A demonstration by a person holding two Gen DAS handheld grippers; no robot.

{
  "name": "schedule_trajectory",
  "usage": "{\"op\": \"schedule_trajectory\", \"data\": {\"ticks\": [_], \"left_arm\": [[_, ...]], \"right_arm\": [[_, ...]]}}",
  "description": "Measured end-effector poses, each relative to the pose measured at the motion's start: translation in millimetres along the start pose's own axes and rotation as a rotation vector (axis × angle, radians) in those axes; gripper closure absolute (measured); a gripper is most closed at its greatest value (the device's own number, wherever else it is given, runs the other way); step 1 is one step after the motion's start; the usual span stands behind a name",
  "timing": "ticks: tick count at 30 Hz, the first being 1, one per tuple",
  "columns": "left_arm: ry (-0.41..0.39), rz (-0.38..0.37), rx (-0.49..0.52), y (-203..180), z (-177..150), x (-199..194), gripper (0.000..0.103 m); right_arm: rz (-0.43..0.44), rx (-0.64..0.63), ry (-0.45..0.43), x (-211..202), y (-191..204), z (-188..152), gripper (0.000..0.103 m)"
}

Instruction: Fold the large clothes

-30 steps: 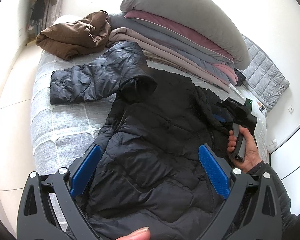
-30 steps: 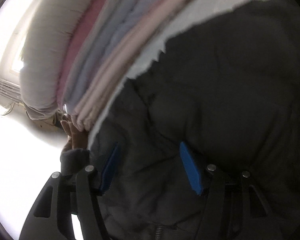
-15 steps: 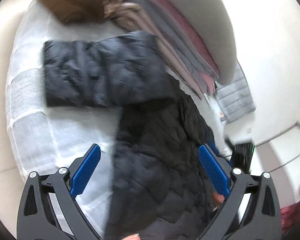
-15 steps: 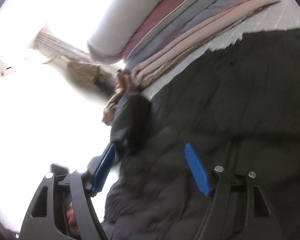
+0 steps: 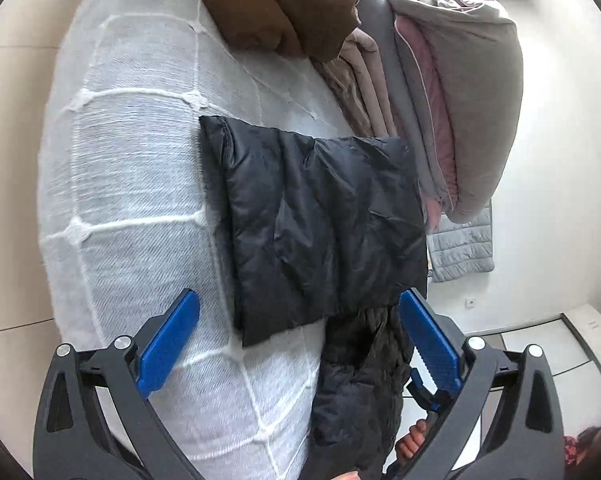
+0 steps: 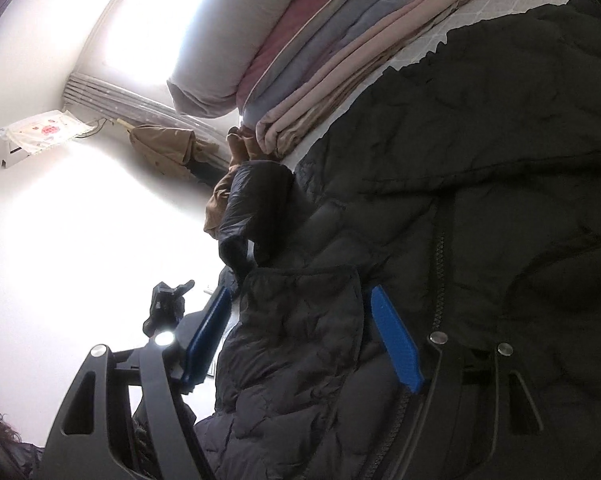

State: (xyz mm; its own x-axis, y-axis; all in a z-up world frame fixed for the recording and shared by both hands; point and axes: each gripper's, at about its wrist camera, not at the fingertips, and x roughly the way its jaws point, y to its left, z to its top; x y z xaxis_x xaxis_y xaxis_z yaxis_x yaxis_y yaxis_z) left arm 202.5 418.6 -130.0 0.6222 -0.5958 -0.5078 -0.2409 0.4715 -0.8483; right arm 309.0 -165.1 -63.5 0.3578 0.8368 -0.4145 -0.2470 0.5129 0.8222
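A bed (image 5: 132, 184) with a pale grey, white-gridded cover fills most of the left wrist view. Along its far side lies a stack of folded quilts (image 5: 452, 92), grey, pink and beige, with a brown garment (image 5: 284, 4) heaped beside it. The black puffer jacket (image 6: 500, 208) lies spread on the bed, its zip running down the right wrist view; one sleeve (image 5: 320, 224) lies out flat across the cover, reaching toward the bed's middle. A lighter quilted pad (image 5: 460, 248) lies beyond the quilts. The left gripper (image 5: 300, 344) hangs above the bed with its blue fingers wide apart and holding nothing, the sleeve's edge and a fold of jacket showing between them. The right gripper (image 6: 300, 340) has its fingers apart around a bunched fold of the jacket, which looks close to both pads, though whether they press on it is hard to tell from this angle.
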Motion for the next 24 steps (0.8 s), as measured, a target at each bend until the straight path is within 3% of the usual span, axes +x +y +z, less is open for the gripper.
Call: {"op": "schedule_trajectory", "data": {"ticks": [3,5,7,11,17,18,19,20,21,22,24], "left_arm": [[-0.003,-0.079,-0.009,-1,6,10,0.007],[-0.009,-0.092,-0.017,1,9,8,0.007],[0.021,-0.203,-0.031,1,7,15,0.007],[0.038,-0.180,0.006,-7,6,29,0.007],[0.036,-0.198,-0.046,-3,12,30,0.009],[0.042,-0.163,-0.051,-4,13,31,0.019],[0.056,-0.101,-0.045,-5,14,33,0.046],[0.074,-0.049,-0.044,-4,15,35,0.061],[0.089,-0.014,-0.061,1,13,36,0.088],[0.104,0.010,-0.070,5,12,40,0.096],[0.106,0.036,-0.046,4,10,45,0.099]], "right_arm": [[0.005,-0.009,0.001,4,8,-1,0.032],[0.008,-0.016,0.003,5,12,-2,0.032],[0.013,-0.017,0.006,8,14,-2,0.032],[0.017,-0.025,0.005,7,20,-4,0.032],[0.017,-0.027,-0.002,5,22,-6,0.032],[0.019,-0.020,-0.005,5,21,-6,0.032],[0.019,-0.016,-0.005,6,21,-7,0.032],[0.020,-0.012,-0.006,6,20,-8,0.032],[0.020,-0.009,-0.008,6,20,-9,0.032],[0.022,-0.007,-0.008,6,20,-10,0.032],[0.024,-0.001,-0.011,4,18,-12,0.032]]}}
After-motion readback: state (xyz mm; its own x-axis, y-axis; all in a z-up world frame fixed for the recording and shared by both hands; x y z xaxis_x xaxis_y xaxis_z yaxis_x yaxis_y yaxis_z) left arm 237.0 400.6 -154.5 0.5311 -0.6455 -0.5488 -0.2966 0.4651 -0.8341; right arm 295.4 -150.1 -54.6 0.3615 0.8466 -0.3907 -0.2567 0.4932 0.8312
